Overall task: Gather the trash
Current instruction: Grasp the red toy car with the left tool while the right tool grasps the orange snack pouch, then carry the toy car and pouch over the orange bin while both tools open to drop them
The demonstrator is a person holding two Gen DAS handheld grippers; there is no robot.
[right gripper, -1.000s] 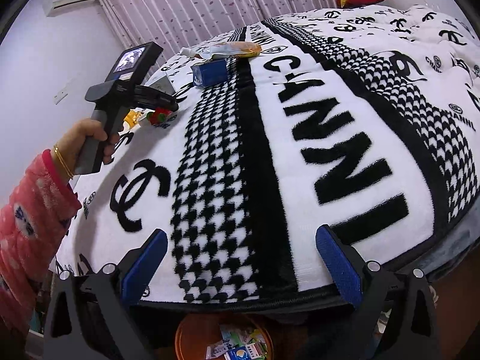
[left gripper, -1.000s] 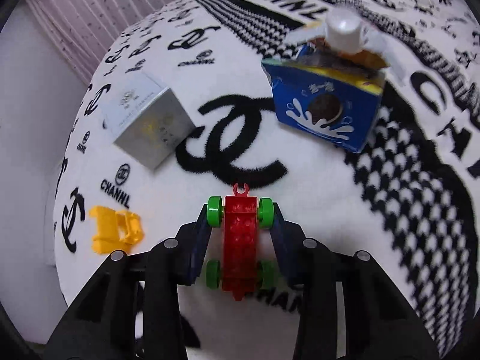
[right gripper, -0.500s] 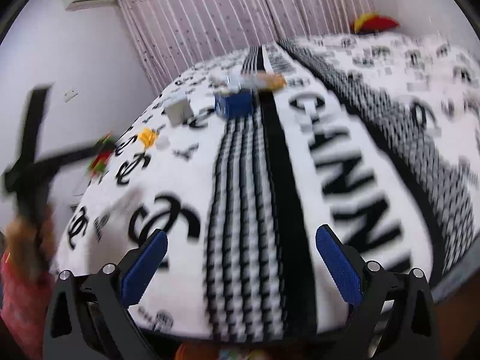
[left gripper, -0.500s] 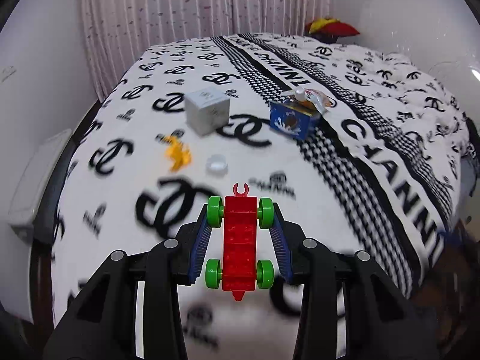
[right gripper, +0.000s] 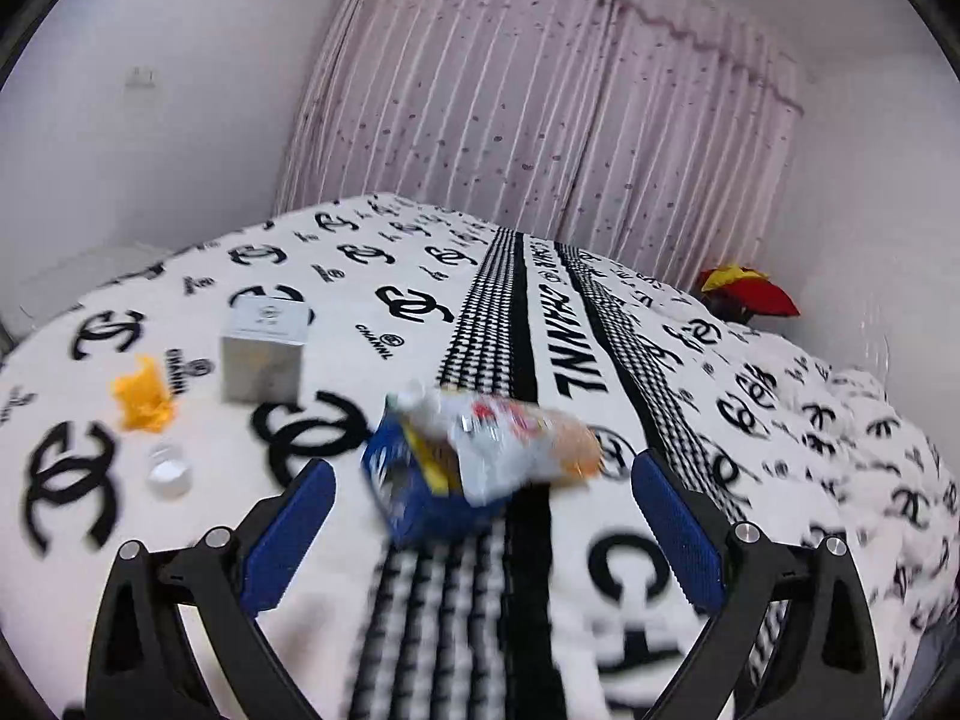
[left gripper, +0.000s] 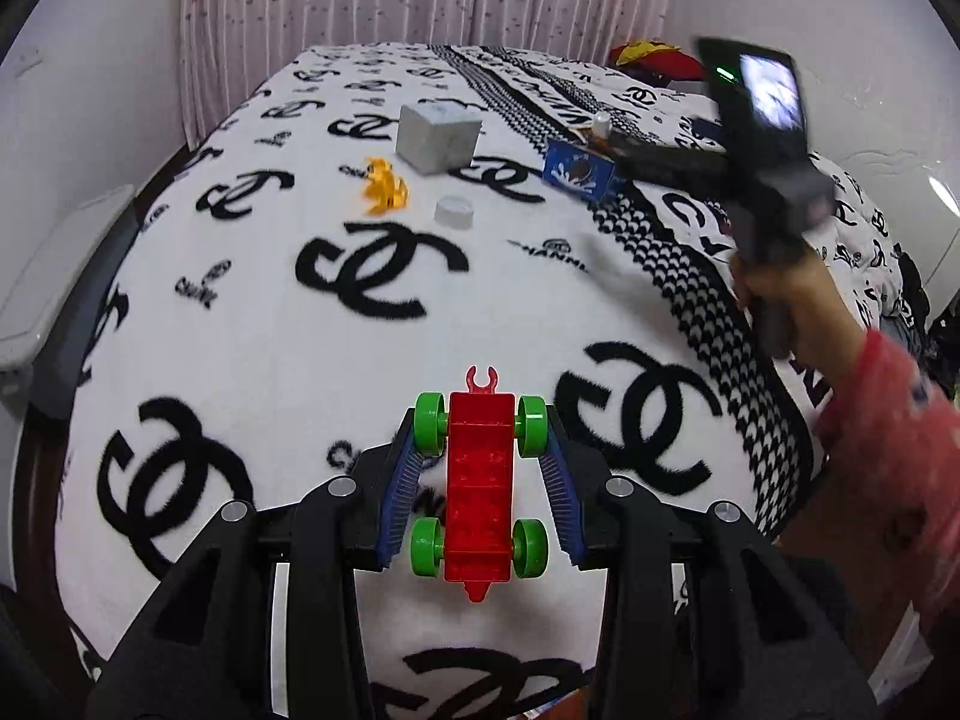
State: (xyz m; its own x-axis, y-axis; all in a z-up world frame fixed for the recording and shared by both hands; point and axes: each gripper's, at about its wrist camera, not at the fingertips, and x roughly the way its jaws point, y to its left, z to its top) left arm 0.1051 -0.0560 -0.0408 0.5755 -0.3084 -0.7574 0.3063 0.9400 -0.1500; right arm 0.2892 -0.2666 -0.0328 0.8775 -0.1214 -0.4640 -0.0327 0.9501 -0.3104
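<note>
My left gripper [left gripper: 480,426] is shut on a red toy car with green wheels [left gripper: 480,480] and holds it above the near end of the bed. My right gripper [right gripper: 483,486] is open, and a blue carton [right gripper: 426,498] with a crumpled plastic wrapper [right gripper: 516,444] on it lies on the bed between and just beyond its fingers. The carton [left gripper: 579,171] shows in the left wrist view too, with the right gripper's body [left gripper: 762,144] reaching to it. A yellow scrap [right gripper: 144,396], a small white cap [right gripper: 168,471] and a grey box [right gripper: 264,348] lie on the bed.
The bed has a white blanket with black logos [left gripper: 240,330]. A red and yellow cushion [right gripper: 750,294] lies at the far right. Pink curtains [right gripper: 528,120] hang behind the bed. A white unit [left gripper: 54,276] stands left of the bed.
My left gripper has drawn back from the bed's middle with the toy car. My right gripper has moved forward over the bed to the blue carton.
</note>
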